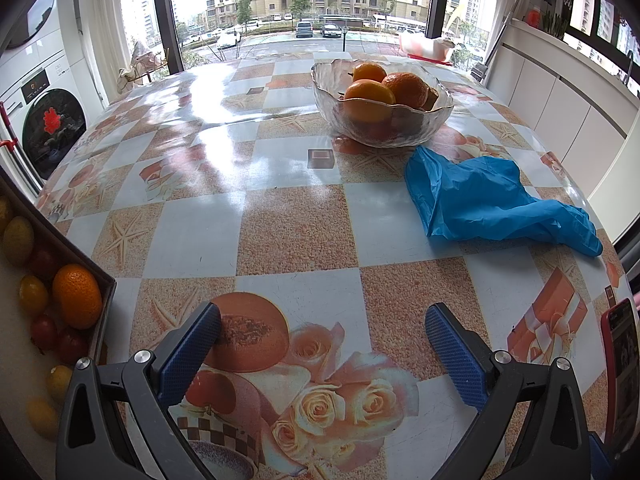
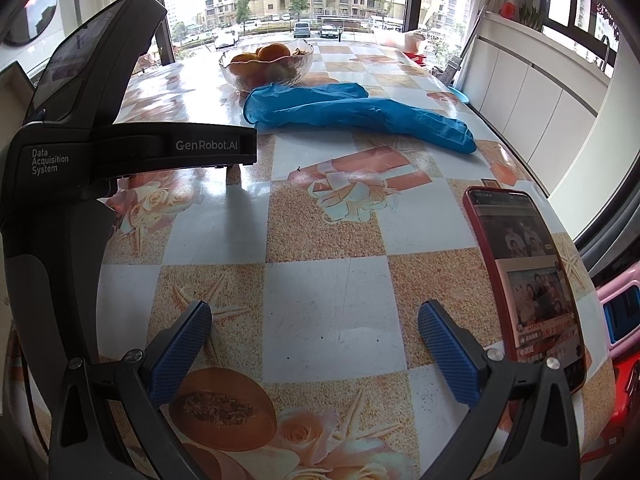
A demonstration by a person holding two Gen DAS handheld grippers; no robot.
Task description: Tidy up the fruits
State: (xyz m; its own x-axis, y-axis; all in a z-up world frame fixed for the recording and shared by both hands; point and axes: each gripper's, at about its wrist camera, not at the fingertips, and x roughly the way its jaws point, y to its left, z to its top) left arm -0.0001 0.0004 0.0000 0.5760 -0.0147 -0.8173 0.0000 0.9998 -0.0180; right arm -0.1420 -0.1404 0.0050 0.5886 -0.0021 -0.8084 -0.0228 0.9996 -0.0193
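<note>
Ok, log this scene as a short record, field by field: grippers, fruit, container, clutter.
left gripper: open, holding nothing, above the table
right gripper: open, holding nothing
bowl: clear glass, far side of the table, oranges and darker fruit inside
box: at the left edge, holds an orange plus small yellow and red fruit
blue glove: lying flat, just in front of the bowl
phone: red case, screen lit, at the right edge
</note>
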